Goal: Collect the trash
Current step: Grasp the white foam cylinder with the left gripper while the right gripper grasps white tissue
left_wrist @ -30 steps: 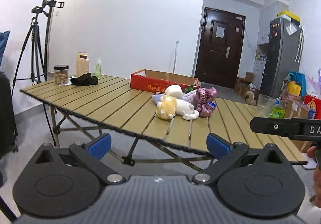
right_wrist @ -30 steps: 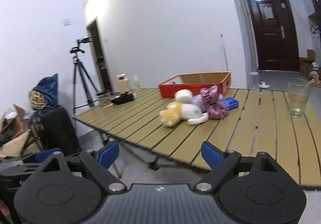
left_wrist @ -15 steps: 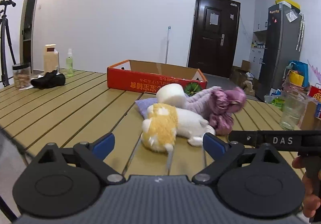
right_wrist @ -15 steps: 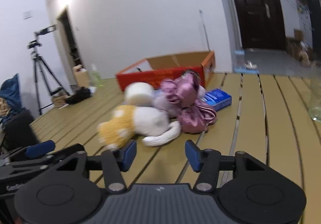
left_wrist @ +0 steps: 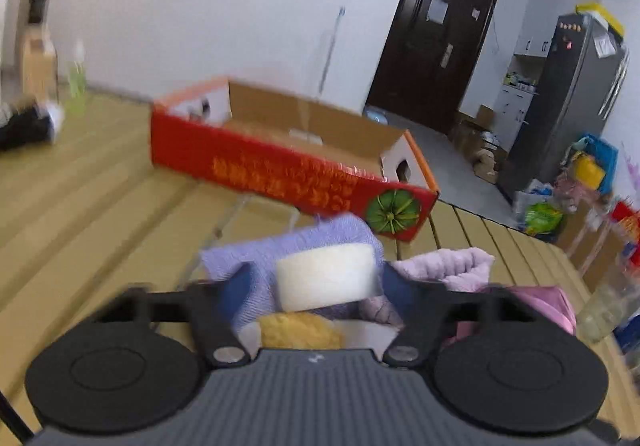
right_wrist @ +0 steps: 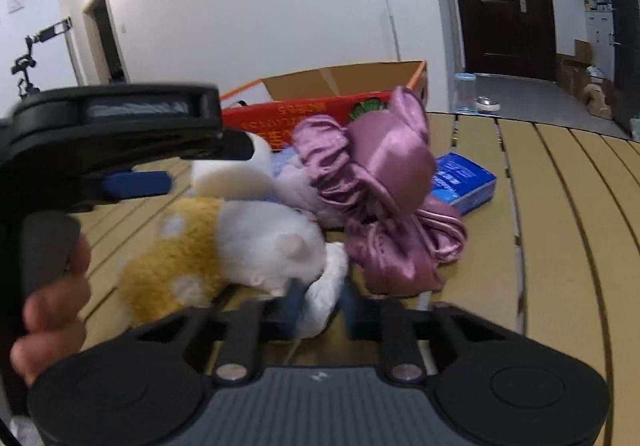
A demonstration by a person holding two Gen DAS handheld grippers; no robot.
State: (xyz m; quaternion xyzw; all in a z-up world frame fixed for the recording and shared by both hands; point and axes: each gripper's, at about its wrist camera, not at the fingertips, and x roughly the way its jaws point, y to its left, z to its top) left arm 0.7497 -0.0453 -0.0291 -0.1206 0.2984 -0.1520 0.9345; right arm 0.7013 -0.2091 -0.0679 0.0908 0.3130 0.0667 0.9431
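Left tool (left_wrist: 314,280) closing around white roll (left_wrist: 326,280) at frame centre; right tool (right_wrist: 318,304) closing on plush toy's (right_wrist: 224,250) white limb, lower centre.

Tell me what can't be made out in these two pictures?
- Left wrist view: the red box's lettering and the things far left on the table are smeared by motion blur.
- Left wrist view: the white roll sits between the closing left gripper; whether the pads touch it is unclear.
- Right wrist view: the closing right gripper is blurred around the plush toy's limb, so its hold is unclear.
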